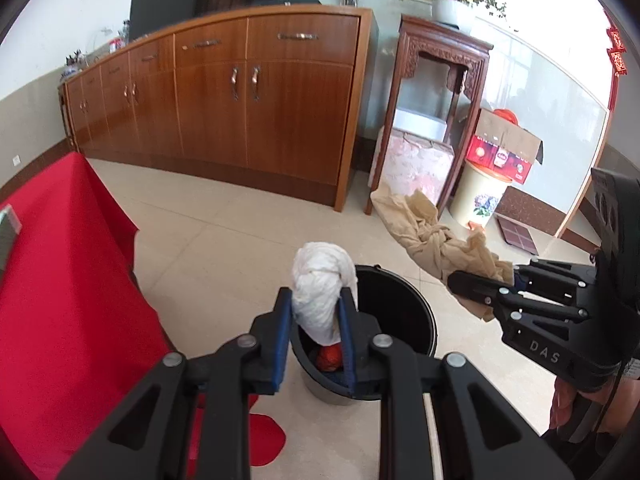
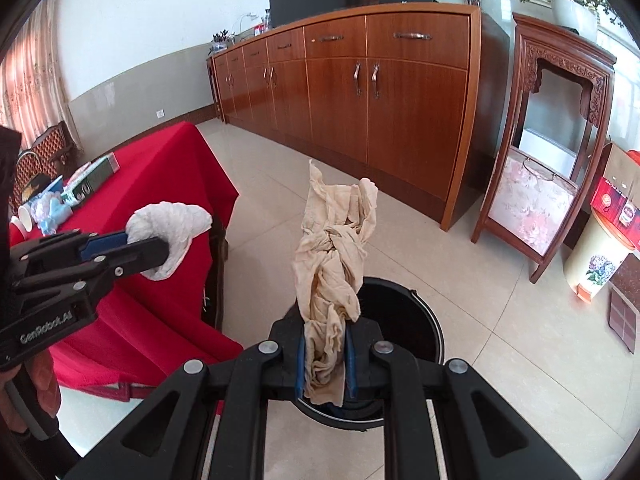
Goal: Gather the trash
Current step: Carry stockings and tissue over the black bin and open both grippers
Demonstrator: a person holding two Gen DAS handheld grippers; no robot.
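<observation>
My left gripper (image 1: 316, 312) is shut on a crumpled white paper wad (image 1: 320, 284) and holds it just above the near rim of a black trash bin (image 1: 404, 312) on the floor. A red item (image 1: 330, 358) lies inside the bin. My right gripper (image 2: 325, 354) is shut on a twisted beige paper wad (image 2: 334, 256) and holds it over the bin (image 2: 412, 320). The right gripper (image 1: 480, 284) also shows in the left wrist view with the beige wad (image 1: 432, 232) to the right of the bin. The left gripper (image 2: 140, 248) with the white wad (image 2: 168, 228) shows in the right wrist view.
A table under a red cloth (image 2: 160, 184) stands left of the bin, with boxes, a cup and blue plastic (image 2: 52, 206) on it. A long wooden cabinet (image 1: 248, 100) lines the back wall. A carved wooden stand (image 1: 432, 120), a flowered bucket (image 1: 478, 198) and a red carton (image 1: 500, 152) stand at the right.
</observation>
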